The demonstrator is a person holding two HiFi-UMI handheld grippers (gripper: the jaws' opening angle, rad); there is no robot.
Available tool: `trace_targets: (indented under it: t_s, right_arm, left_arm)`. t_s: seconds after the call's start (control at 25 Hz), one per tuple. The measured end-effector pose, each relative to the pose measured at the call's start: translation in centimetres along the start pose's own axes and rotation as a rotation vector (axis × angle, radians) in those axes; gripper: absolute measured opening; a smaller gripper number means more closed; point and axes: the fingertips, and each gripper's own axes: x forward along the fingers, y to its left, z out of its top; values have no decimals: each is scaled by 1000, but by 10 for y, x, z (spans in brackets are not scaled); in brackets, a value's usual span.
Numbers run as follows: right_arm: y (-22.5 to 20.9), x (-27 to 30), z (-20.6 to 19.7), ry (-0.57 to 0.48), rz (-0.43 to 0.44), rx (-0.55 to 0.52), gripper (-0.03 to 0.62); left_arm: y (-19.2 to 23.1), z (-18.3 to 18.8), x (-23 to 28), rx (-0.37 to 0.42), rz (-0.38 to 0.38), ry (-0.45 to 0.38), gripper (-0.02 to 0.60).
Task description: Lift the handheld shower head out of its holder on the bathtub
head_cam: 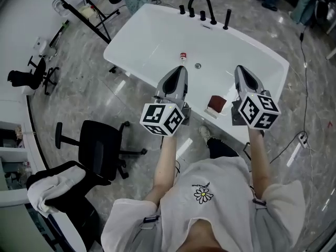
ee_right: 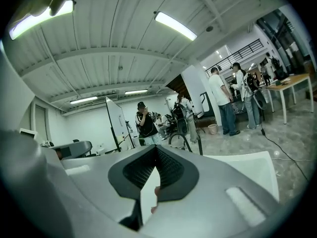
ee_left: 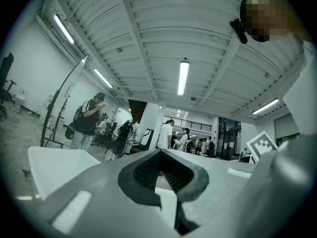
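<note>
The handheld shower head (head_cam: 227, 19) stands upright as a slim black stick in its holder on the far rim of the white bathtub (head_cam: 118, 49). It is at the right end of a row of black fittings. The arched black faucet (head_cam: 200, 2) rises to its left, with short knobs along the same rim. In front of it the basin lies open, with a small red-capped item (head_cam: 183, 55) and the drain (head_cam: 198, 65) on its floor toward the near side. A brown block (head_cam: 216, 104) sits on the near rim, between the two tools. The left tool (head_cam: 181, 69) and the right tool (head_cam: 240, 69) both reach over that near rim, side by side and well apart from the shower head. Each has its jaws closed together with nothing between them. Past the tub's left edge a slanted black pole (head_cam: 79, 12) crosses near the far corner and a black office chair (head_cam: 100, 151) stands on the grey floor. A cable (head_cam: 305, 72) trails along the right edge
</note>
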Motion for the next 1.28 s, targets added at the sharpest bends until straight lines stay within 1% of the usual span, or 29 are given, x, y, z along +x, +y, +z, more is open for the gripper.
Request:
trace_targets:
  t_s: [0.2,0.36,0.48,0.68,0.8,0.92,1.04,1.16,1.28]
  right_arm:
    - [-38,69,25,20,13,16,26]
    - [-69,113,40,17,1,-3,26]
    - [-89,138,46,18,-16,-13,26]
    - [-115,173,55,20,-48,-34,26]
    - [-119,193,59,14,-52,-50,26]
    - [-120,218,63,9,-41,-89,26]
    - [-126,246,56,22,-46,-138,26]
    - [-139,281,47,44,-76,-190,26]
    - [-159,313,38,61,-111,-194,26]
  left_arm:
    - [30,1,78,8,13,10,0]
    - [46,-5,135,-28,8,17,0]
    - [50,-10,167,-11,-1,32,0]
    - [59,-19,205,-10,-25,53,0]
    - [69,-23,222,-17,-46,67,0]
    - [80,-25,244,-42,-74,57,0]
    - [93,-34,267,-30,-95,55,0]
    - [108,-47,294,-38,-116,61,0]
    - [124,-69,321,-47,-137,88,0]
